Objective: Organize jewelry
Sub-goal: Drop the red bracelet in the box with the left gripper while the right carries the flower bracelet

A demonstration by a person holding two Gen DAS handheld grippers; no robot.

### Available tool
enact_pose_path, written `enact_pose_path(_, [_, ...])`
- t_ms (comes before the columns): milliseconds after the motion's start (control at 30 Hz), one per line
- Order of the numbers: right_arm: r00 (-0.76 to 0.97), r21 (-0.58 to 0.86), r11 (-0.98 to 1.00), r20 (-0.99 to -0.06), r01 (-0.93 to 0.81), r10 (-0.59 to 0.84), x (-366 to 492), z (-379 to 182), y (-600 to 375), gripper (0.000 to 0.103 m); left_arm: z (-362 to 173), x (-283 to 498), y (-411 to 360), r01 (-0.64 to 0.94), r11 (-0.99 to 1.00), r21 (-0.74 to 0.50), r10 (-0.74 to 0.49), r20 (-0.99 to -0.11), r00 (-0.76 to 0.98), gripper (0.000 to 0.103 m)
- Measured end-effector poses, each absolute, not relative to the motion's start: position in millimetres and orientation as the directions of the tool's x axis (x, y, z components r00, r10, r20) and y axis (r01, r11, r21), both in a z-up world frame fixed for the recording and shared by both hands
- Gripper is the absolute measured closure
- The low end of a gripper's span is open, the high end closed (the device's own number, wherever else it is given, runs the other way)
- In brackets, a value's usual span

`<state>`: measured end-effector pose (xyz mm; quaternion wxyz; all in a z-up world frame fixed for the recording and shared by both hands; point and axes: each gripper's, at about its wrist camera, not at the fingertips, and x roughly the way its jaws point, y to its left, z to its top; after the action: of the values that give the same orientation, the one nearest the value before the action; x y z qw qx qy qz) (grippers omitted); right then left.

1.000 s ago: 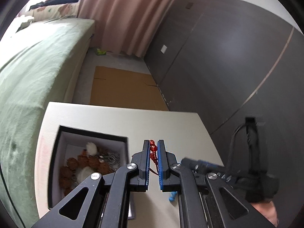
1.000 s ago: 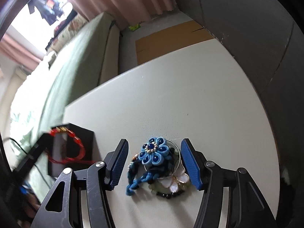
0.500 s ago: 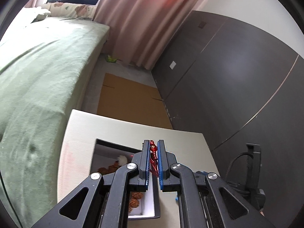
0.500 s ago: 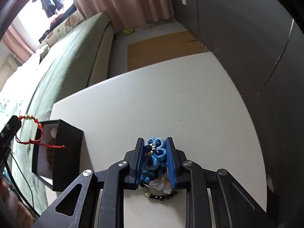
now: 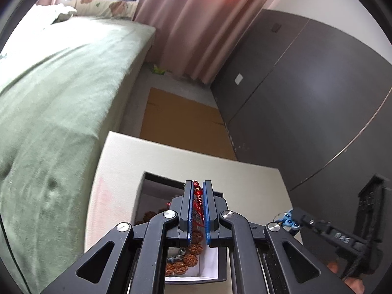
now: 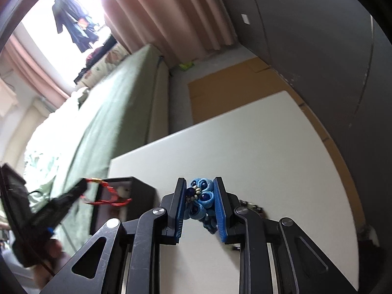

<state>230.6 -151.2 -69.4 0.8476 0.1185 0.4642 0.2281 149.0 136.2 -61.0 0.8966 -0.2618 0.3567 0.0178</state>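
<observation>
My left gripper (image 5: pixel 198 188) is shut on a red beaded bracelet (image 5: pixel 198 193) and holds it over the open black jewelry box (image 5: pixel 156 181), whose white inside holds brown bead strings (image 5: pixel 188 259). In the right wrist view the left gripper (image 6: pixel 82 187) dangles the red bracelet (image 6: pixel 107 197) above the box (image 6: pixel 137 196). My right gripper (image 6: pixel 199 187) is shut on a blue fabric flower ornament (image 6: pixel 202 199) and holds it lifted off the white table (image 6: pixel 269 159); its blue cord hangs below. It also shows in the left wrist view (image 5: pixel 287 219).
A dark bead string (image 6: pixel 252 205) lies on the table just behind the right finger. A green bed (image 5: pixel 49 98) runs along the left. A dark wardrobe (image 5: pixel 306 98) stands to the right. Brown cardboard (image 5: pixel 181 127) lies on the floor beyond the table.
My right gripper has closed on the blue flower and lifted it off the table. My left gripper has carried the red bracelet leftwards to above the box.
</observation>
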Motion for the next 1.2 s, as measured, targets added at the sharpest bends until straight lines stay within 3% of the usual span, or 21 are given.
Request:
enact_pose_path(200, [0.458, 0.442, 0.842, -0.706, -0.310, 0.540, 226, -65, -142, 0.079, -79, 162, 134, -0.260, 0.862, -0.435, -0.153, -0.713, 0.684, 0.096])
enact_pose_path(300, [0.450, 0.456, 0.829, -0.696, -0.324, 0.559, 226, -66, -138, 0.079, -84, 161, 145, -0.293, 0.826, -0.482, -0.182, -0.720, 0.670, 0.094])
enact_pose_path(333, [0.446, 0.466, 0.821, -0.690, -0.329, 0.570, 225, -65, -138, 0.079, -84, 159, 149, -0.304, 0.814, -0.495, -0.189, -0.721, 0.667, 0.085])
enact_pose_path(367, [0.442, 0.475, 0.814, -0.684, -0.334, 0.580, 223, -65, -138, 0.079, -83, 156, 152, -0.310, 0.806, -0.504, -0.191, -0.717, 0.670, 0.068])
enact_pose_path(433, [0.434, 0.492, 0.796, -0.667, -0.353, 0.605, 220, -63, -133, 0.079, -78, 148, 158, -0.314, 0.797, -0.516, -0.174, -0.694, 0.699, 0.044])
enact_pose_path(467, [0.432, 0.499, 0.787, -0.658, -0.364, 0.617, 219, -61, -130, 0.079, -74, 143, 161, -0.317, 0.794, -0.519, -0.157, -0.678, 0.718, 0.039])
enact_pose_path(867, [0.360, 0.597, 0.656, -0.550, -0.462, 0.754, 202, -48, -83, 0.079, -53, 117, 191, -0.341, 0.764, -0.547, -0.107, -0.630, 0.769, 0.039])
enact_pose_path(1200, [0.262, 0.608, 0.636, -0.592, -0.475, 0.762, 207, -75, -25, 0.079, -43, 102, 216, -0.368, 0.720, -0.588, -0.087, -0.602, 0.794, 0.039])
